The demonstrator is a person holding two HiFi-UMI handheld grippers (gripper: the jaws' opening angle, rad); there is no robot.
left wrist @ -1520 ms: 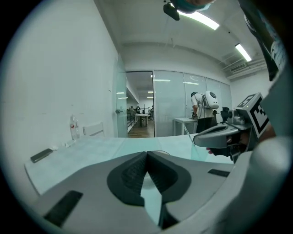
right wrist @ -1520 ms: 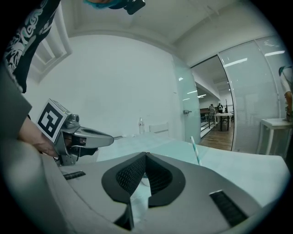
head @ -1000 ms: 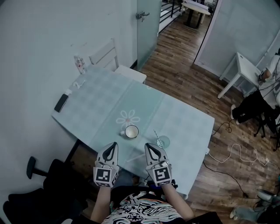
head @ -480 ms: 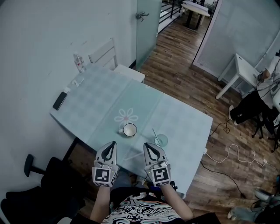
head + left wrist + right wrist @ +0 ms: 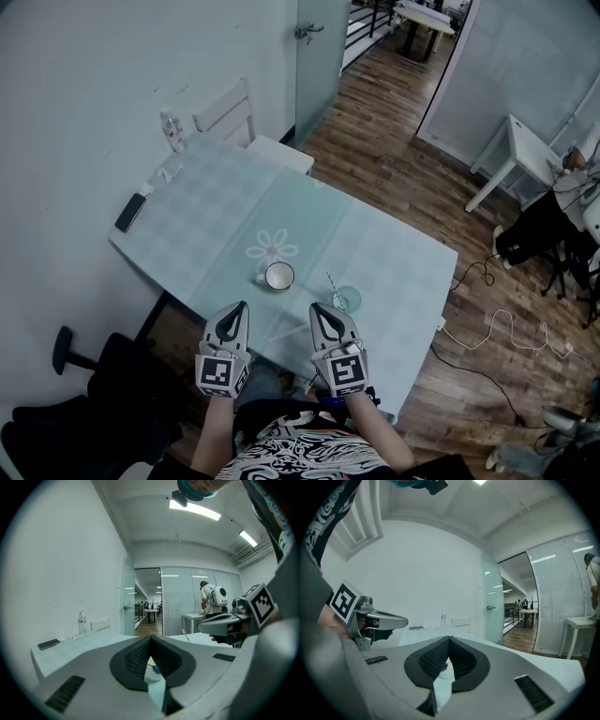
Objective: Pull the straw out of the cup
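Note:
A clear glass cup (image 5: 348, 301) with a straw (image 5: 331, 284) leaning to the left stands near the front edge of the pale teal table (image 5: 394, 262). A white mug (image 5: 279, 277) sits to its left. My left gripper (image 5: 242, 307) hovers shut at the table's front edge, just short of the mug. My right gripper (image 5: 316, 309) is shut too, a little left of the glass cup. Neither holds anything. In the left gripper view the shut jaws (image 5: 150, 638) frame the mug (image 5: 153, 673), with the straw (image 5: 186, 635) beyond to the right.
A dark phone (image 5: 130, 213), a small bottle (image 5: 172, 131) and a white chair (image 5: 234, 117) are at the table's far left end. A black office chair (image 5: 94, 403) stands at lower left. A white side table (image 5: 525, 150) and floor cables (image 5: 506, 328) are at right.
Both grippers stay shut and in place near the table's front edge. Only the head view has shifted slightly.

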